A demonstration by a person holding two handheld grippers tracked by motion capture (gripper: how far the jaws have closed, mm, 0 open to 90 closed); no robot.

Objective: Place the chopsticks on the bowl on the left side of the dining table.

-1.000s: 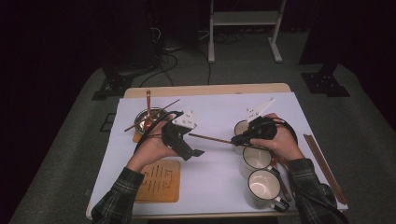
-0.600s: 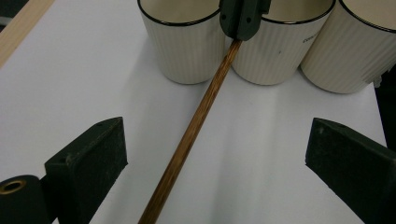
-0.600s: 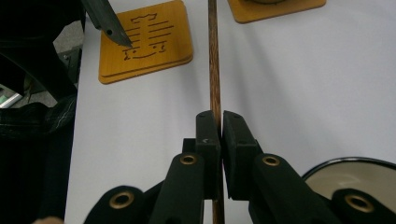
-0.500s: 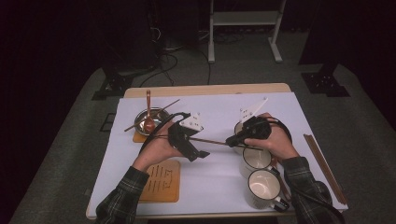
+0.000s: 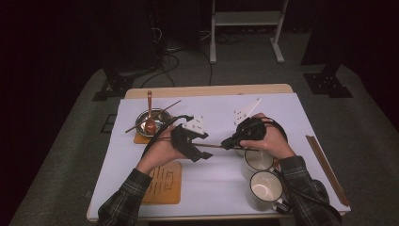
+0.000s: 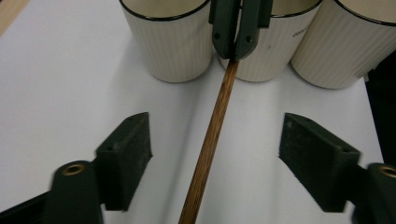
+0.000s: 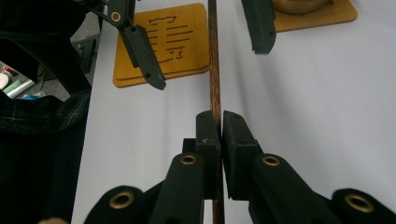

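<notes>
Chopstick runs level across the middle of the high frame, above the white-covered bench. Your right gripper has its fingers clamped on one end. Your left gripper has been closing, yet its fingers sit apart either side of the stick, not touching. Three cream mugs line the top of the left gripper view.

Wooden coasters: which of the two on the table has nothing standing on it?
The coaster with engraved lines, nearest the person beside the left forearm. The other coaster, farther away, carries the metal bowl with a spoon.
</notes>
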